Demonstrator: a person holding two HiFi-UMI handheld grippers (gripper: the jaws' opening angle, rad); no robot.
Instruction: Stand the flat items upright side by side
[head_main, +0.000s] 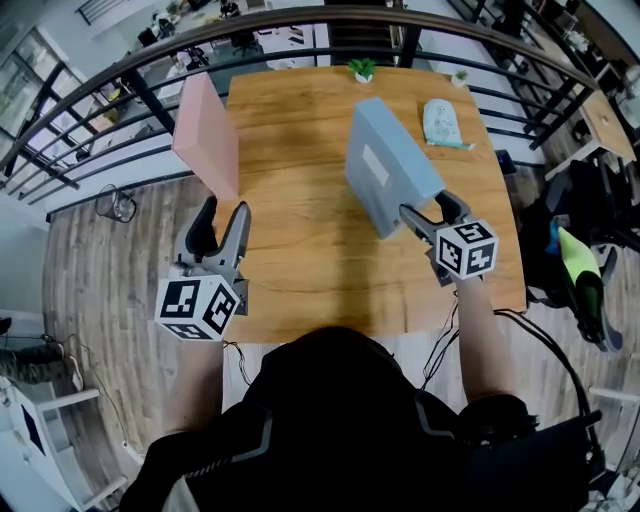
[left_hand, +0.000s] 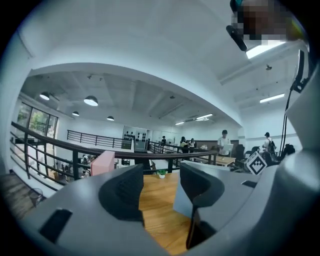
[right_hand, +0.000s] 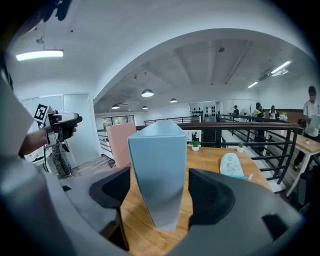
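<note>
So head view: our blue box (head_main: 385, 165) stands on the table (head_main: 290, 260), well apart from the pink box (head_main: 208, 135); left gripper view: left gripper (left_hand: 161, 184) slack, empty; right gripper view: right gripper (right_hand: 160, 192) loose around the blue box, so we'd clamp low and slide it over slowly.

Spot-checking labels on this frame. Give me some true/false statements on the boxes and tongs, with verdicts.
1. The pink box stands upright near the table's left edge. True.
2. The blue box lies flat. False: it is upright between the right tongs' jaws.
3. The left tongs hold the pink box. False: they are empty, jaws apart.
4. A potted plant sits at the table's far edge. True.
5. The two boxes touch. False: bare wood separates them.
</note>
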